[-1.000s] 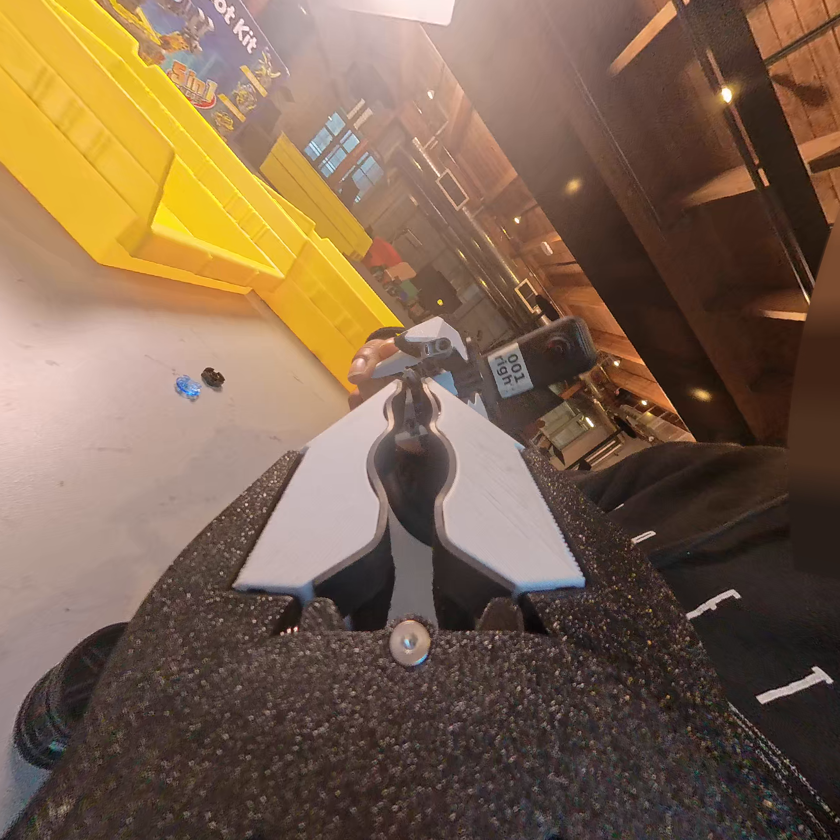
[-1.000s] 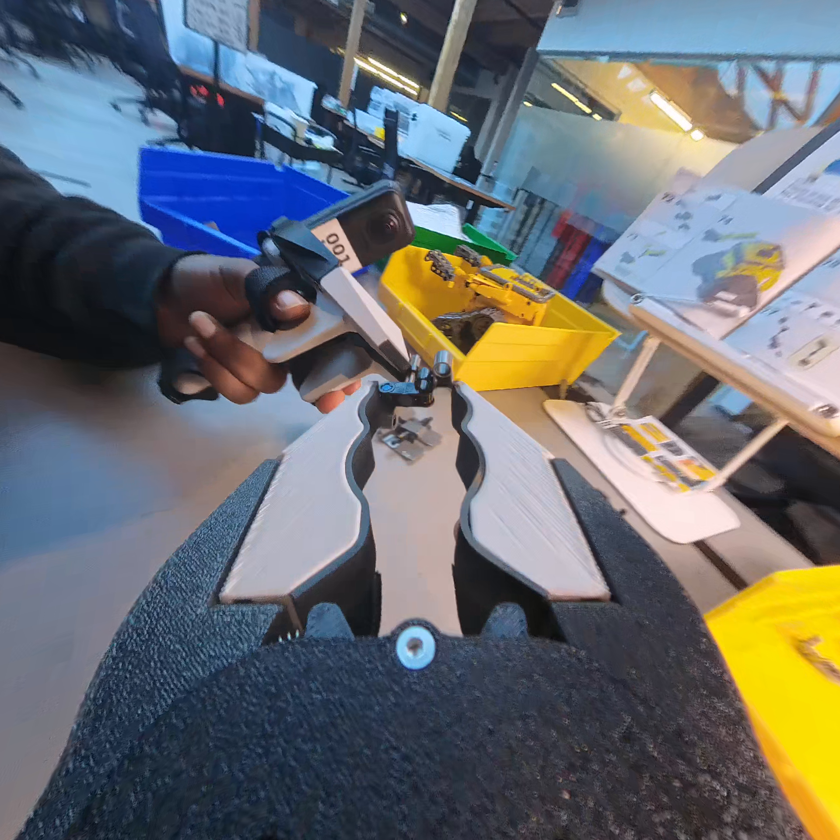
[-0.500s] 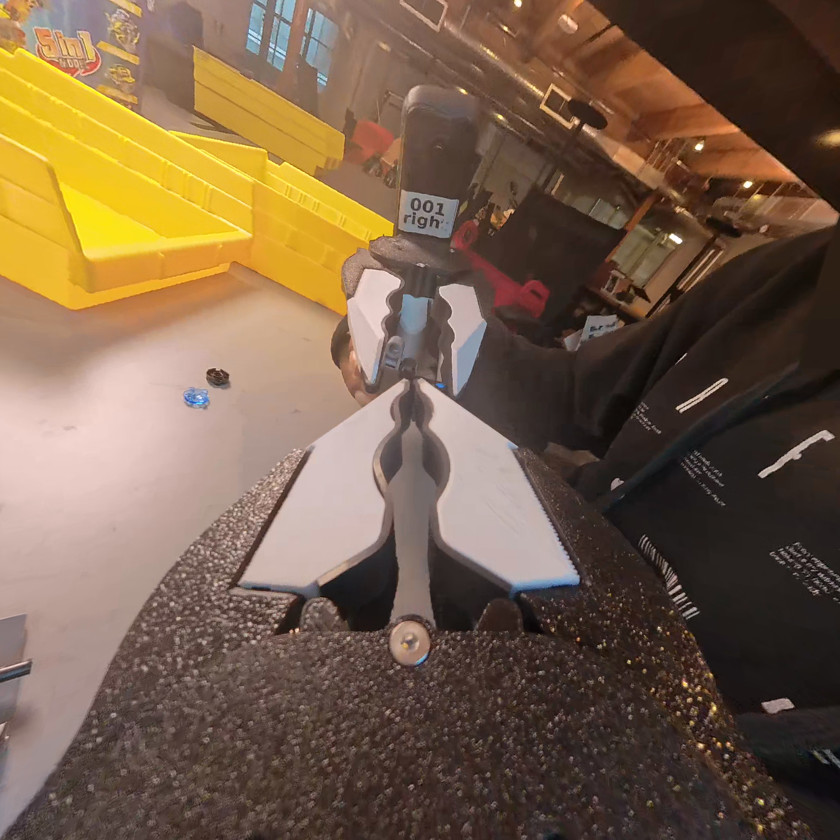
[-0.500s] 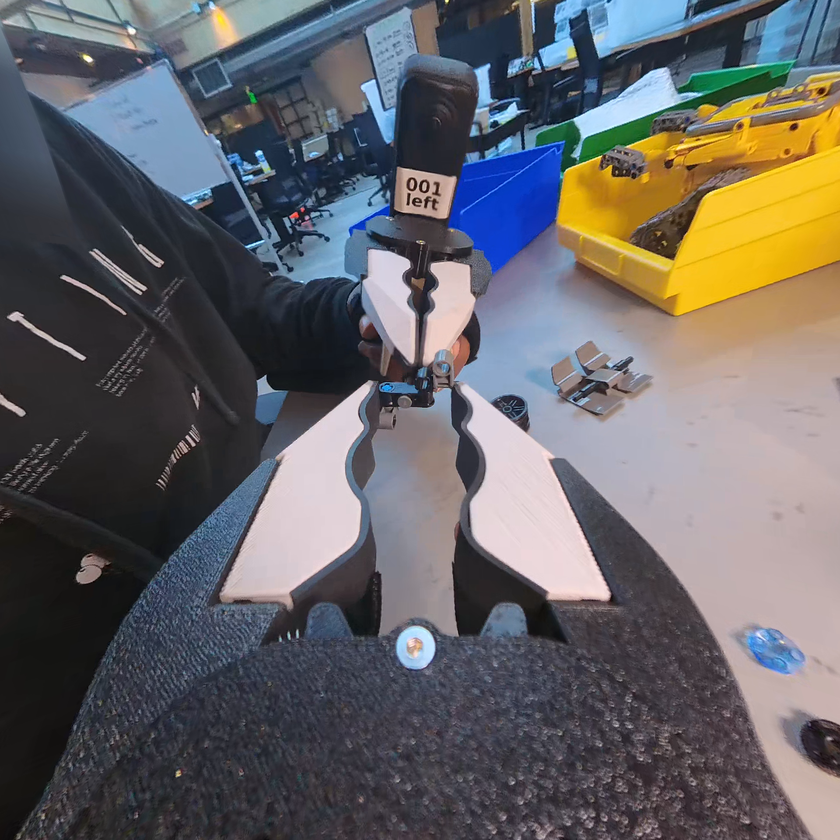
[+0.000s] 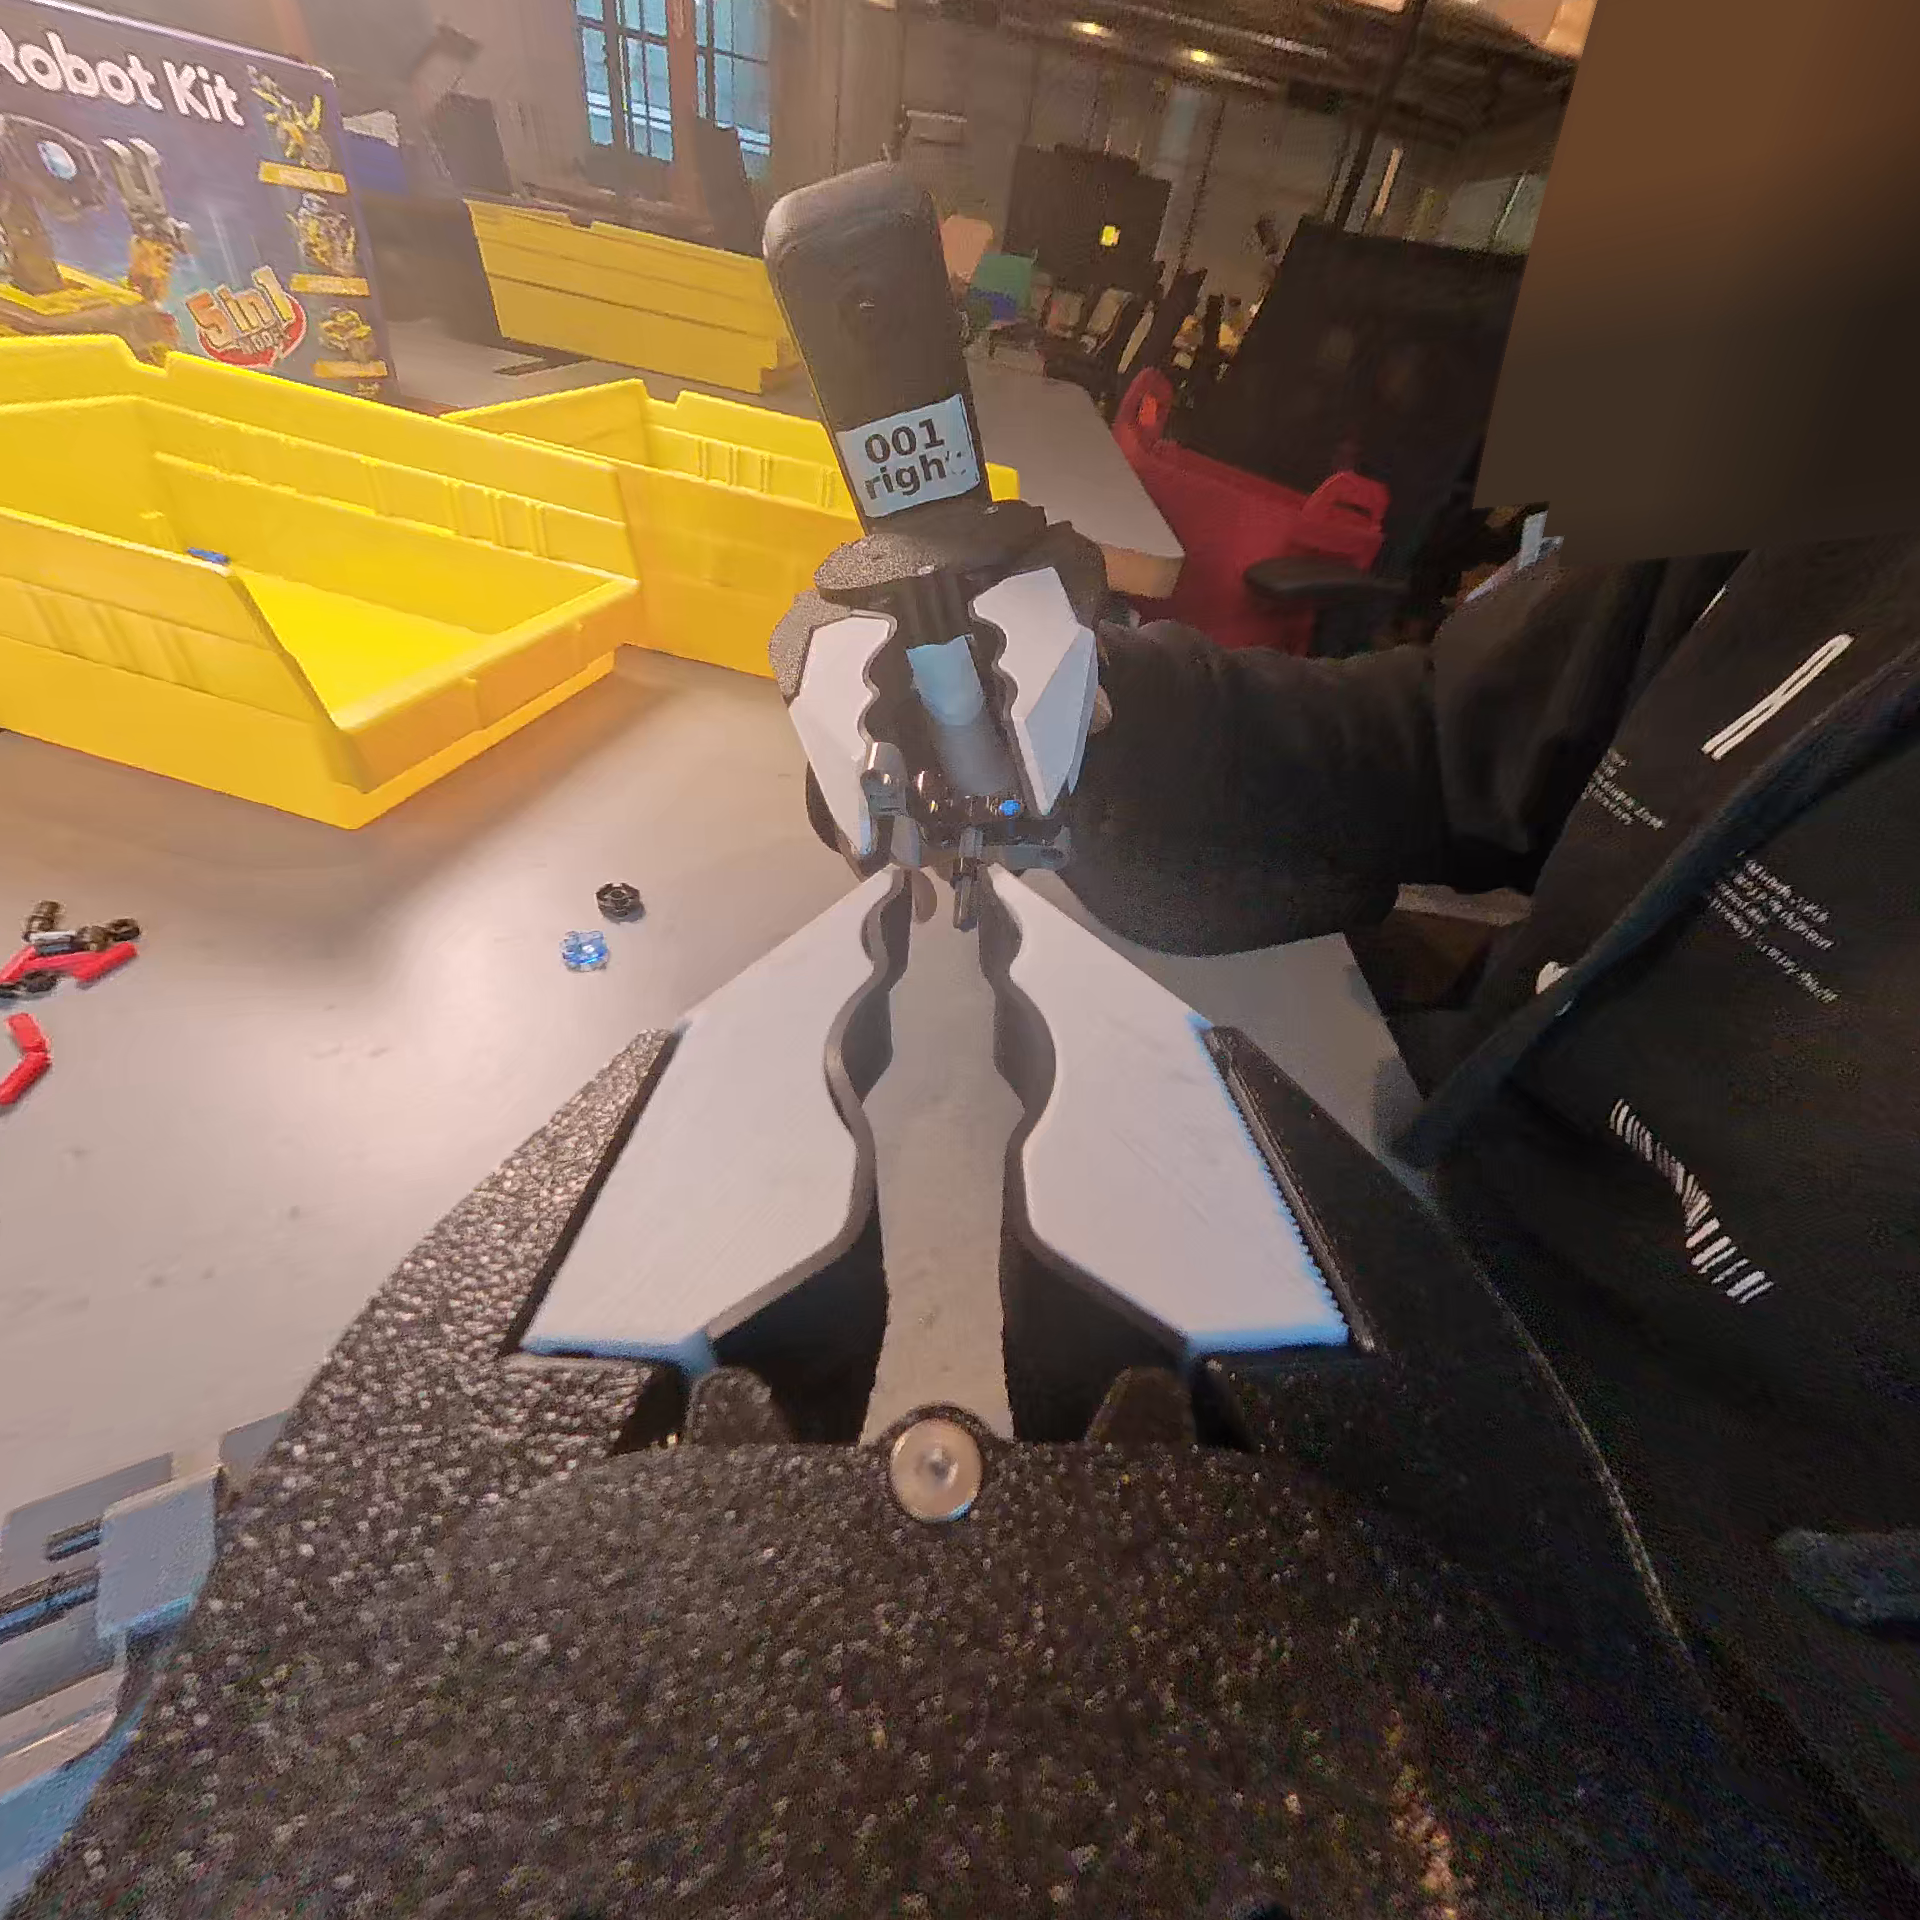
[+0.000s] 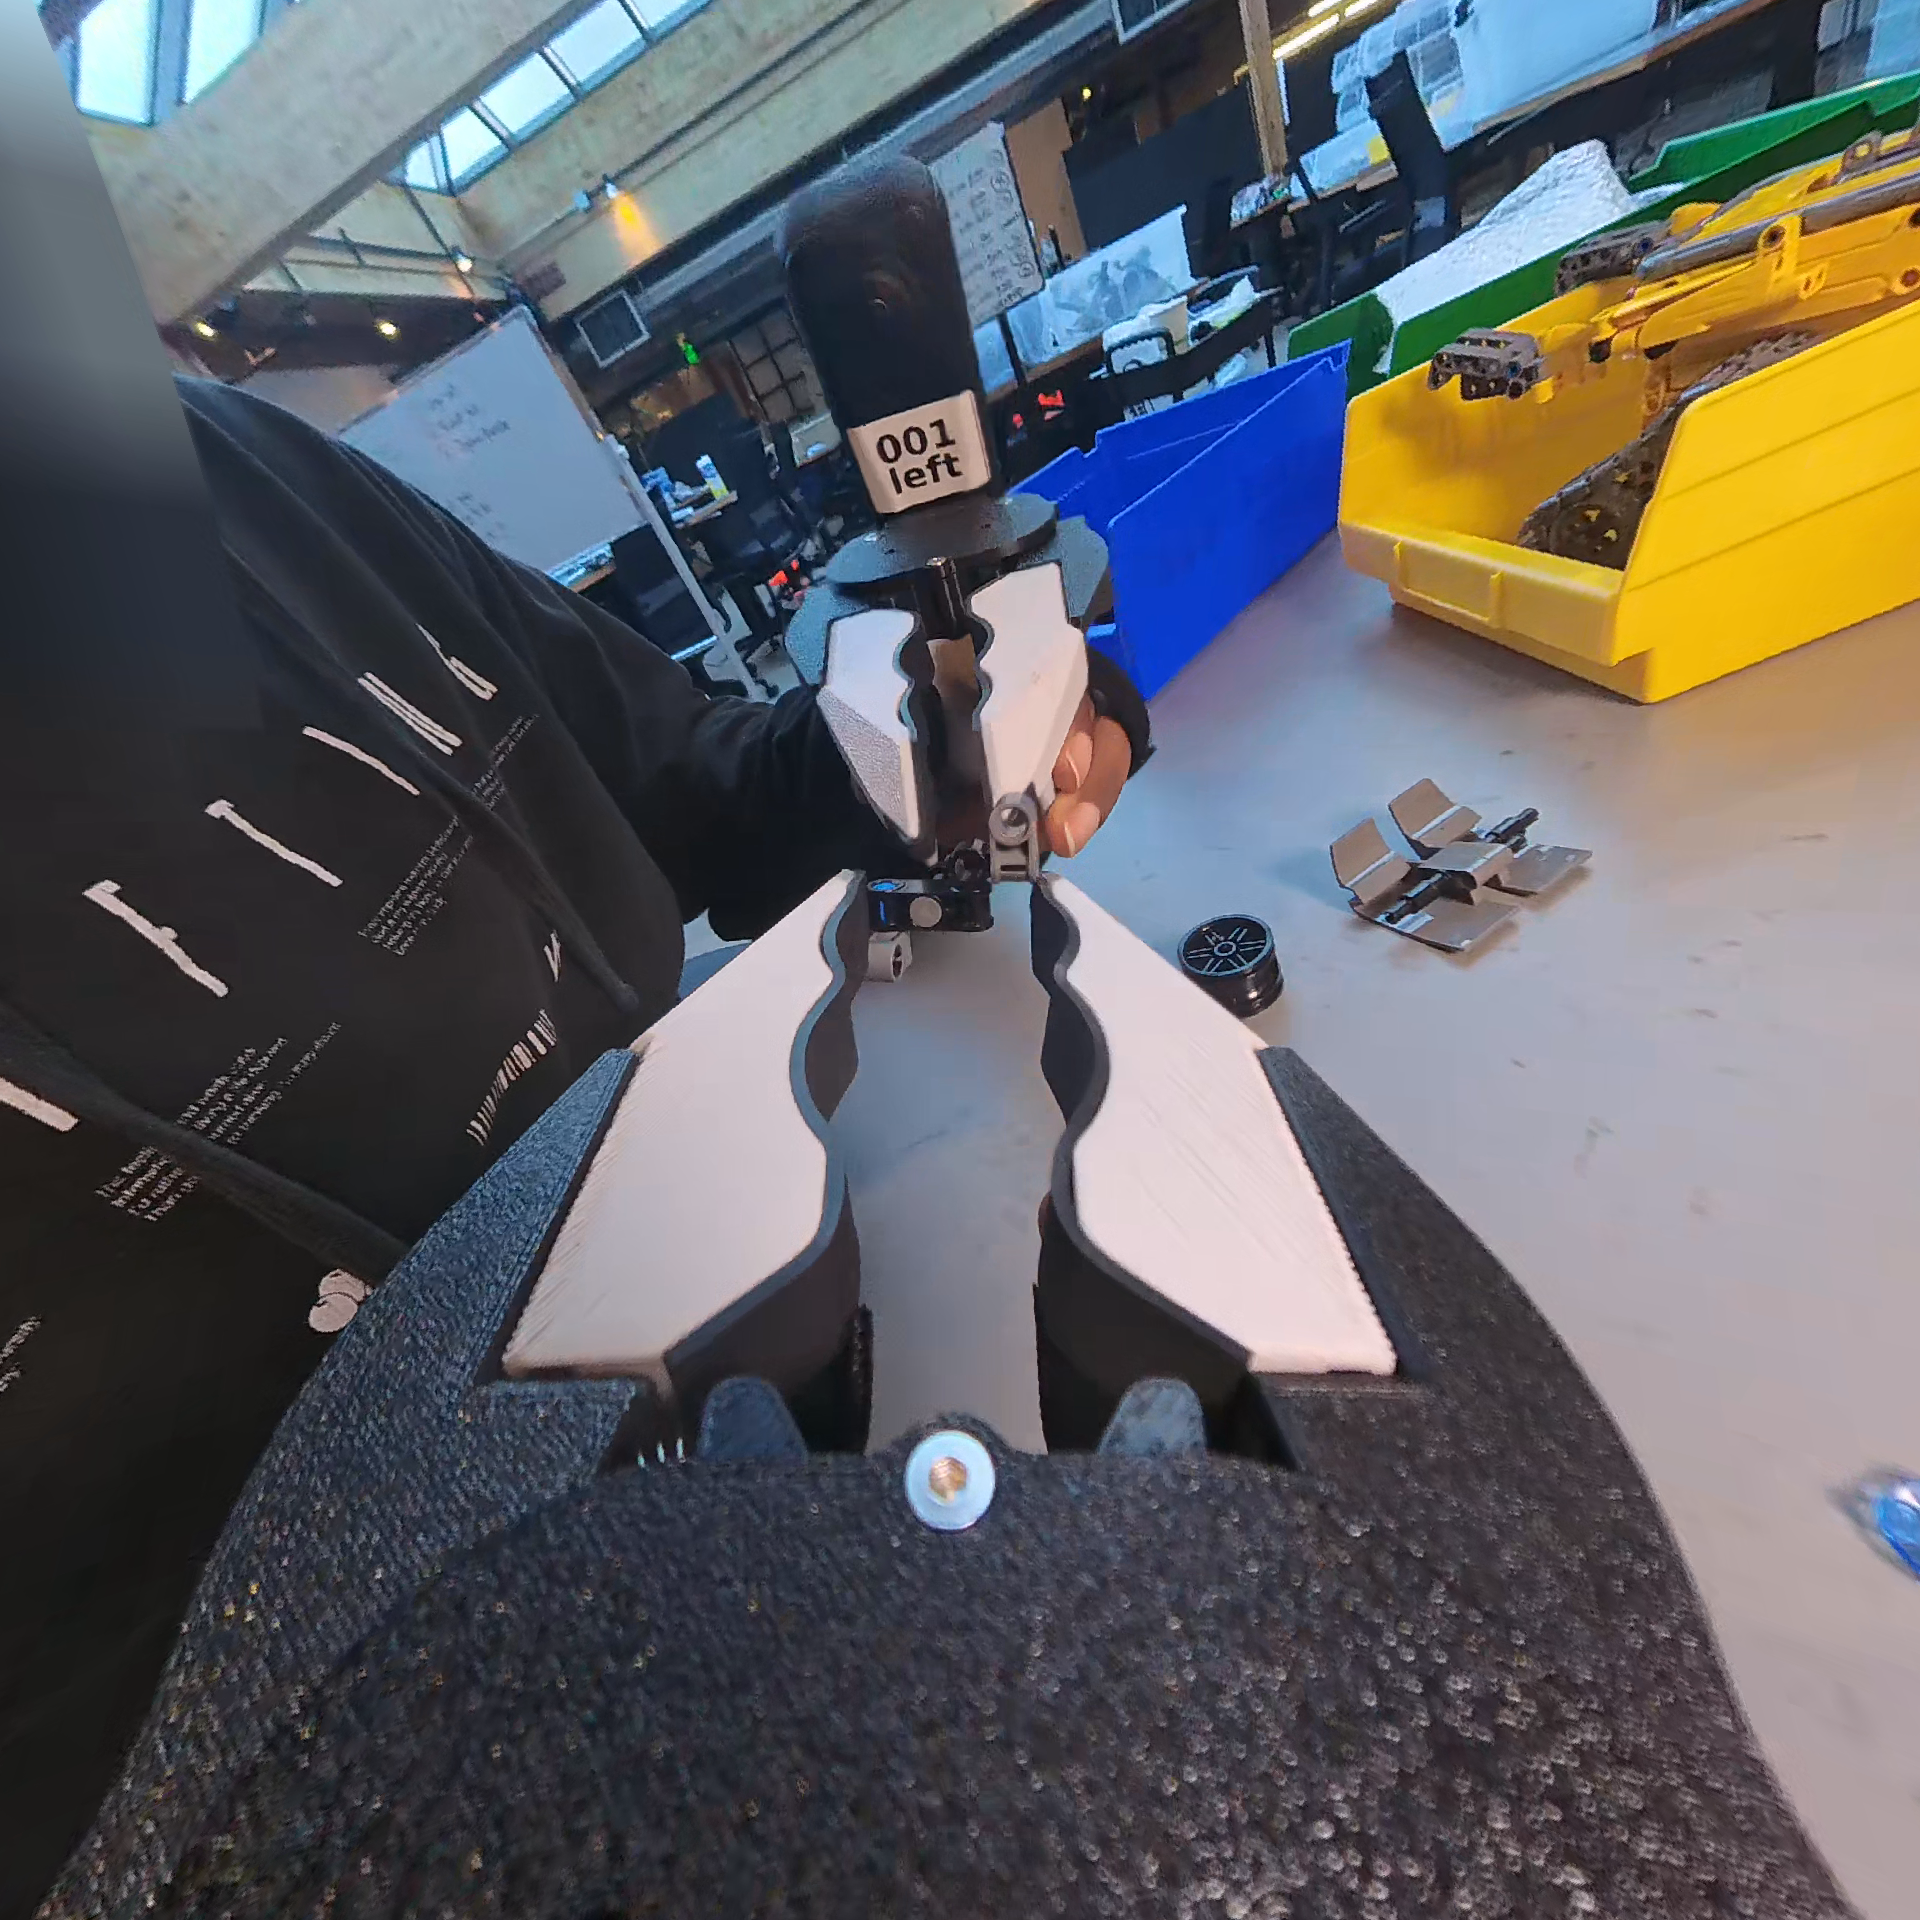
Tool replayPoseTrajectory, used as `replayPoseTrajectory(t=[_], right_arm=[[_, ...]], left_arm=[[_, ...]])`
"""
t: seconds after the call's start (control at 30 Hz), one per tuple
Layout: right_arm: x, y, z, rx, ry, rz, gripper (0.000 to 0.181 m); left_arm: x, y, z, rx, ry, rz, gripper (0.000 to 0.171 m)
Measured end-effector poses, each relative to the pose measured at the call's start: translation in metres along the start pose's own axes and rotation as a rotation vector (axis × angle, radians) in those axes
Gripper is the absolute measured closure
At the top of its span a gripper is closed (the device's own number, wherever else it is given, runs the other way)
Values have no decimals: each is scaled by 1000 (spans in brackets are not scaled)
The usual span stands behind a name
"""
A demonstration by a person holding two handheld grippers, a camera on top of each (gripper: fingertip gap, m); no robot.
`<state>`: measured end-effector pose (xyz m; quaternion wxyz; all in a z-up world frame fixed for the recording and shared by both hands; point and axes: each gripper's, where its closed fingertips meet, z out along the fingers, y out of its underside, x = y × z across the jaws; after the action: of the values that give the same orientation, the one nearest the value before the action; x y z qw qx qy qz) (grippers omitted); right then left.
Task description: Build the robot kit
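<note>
My right gripper (image 6: 948, 888) is shut on a small black and grey building-brick assembly (image 6: 930, 909), held across its fingertips above the grey table (image 6: 1558, 1143). My left gripper (image 5: 943, 883) faces it tip to tip. Its jaws stand a narrow gap apart, and a thin black pin of the assembly (image 5: 966, 821) hangs in that gap without filling it. In the right wrist view the left gripper (image 6: 961, 821) sits right behind a grey connector (image 6: 1013, 831) on the assembly. In the left wrist view the right gripper (image 5: 961, 800) shows head-on. A person in a black hoodie holds both.
Yellow bins (image 5: 312, 623) and a printed kit box (image 5: 177, 208) stand at the back left. A blue round piece (image 5: 584, 951), a black one (image 5: 619, 900) and red pieces (image 5: 52, 961) lie on the table. A black wheel (image 6: 1229, 961), a grey paddle piece (image 6: 1455, 873), a blue bin (image 6: 1195, 520) and a yellow bin holding a model (image 6: 1662, 520) show in the right wrist view. My two grippers' fingertips are within a few centimetres of each other.
Both grippers have swung round to face each other, tips almost touching. The left jaws, closed before, now stand slightly apart. The right gripper still holds the assembly.
</note>
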<state>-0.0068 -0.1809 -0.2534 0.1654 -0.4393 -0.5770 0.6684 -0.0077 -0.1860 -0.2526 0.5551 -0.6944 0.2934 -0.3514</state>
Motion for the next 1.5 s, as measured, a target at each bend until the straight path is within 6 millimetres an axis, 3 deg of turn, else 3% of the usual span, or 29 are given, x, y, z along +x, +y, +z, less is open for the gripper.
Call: replayPoseTrajectory(t=[0.27, 0.47, 0.67, 0.93, 1.1, 1.5], right_arm=[[-2, 1, 5, 10, -37, 36, 150], [3, -3, 8, 36, 1, 31, 150], [19, -32, -6, 150, 233, -149, 142], [38, -27, 4, 14, 621, -540, 142], [44, -30, 12, -38, 798, -735, 155], [40, -32, 10, -108, 814, -962, 160]], left_arm=[[7, 8, 3, -57, 19, 37, 165], [2, 2, 5, -3, 14, -59, 166], [-22, -2, -2, 55, -77, -145, 167], [-42, -9, -11, 133, -166, -225, 167], [-46, -13, -13, 167, -180, -268, 167], [-41, -11, -11, 144, -141, -329, 166]])
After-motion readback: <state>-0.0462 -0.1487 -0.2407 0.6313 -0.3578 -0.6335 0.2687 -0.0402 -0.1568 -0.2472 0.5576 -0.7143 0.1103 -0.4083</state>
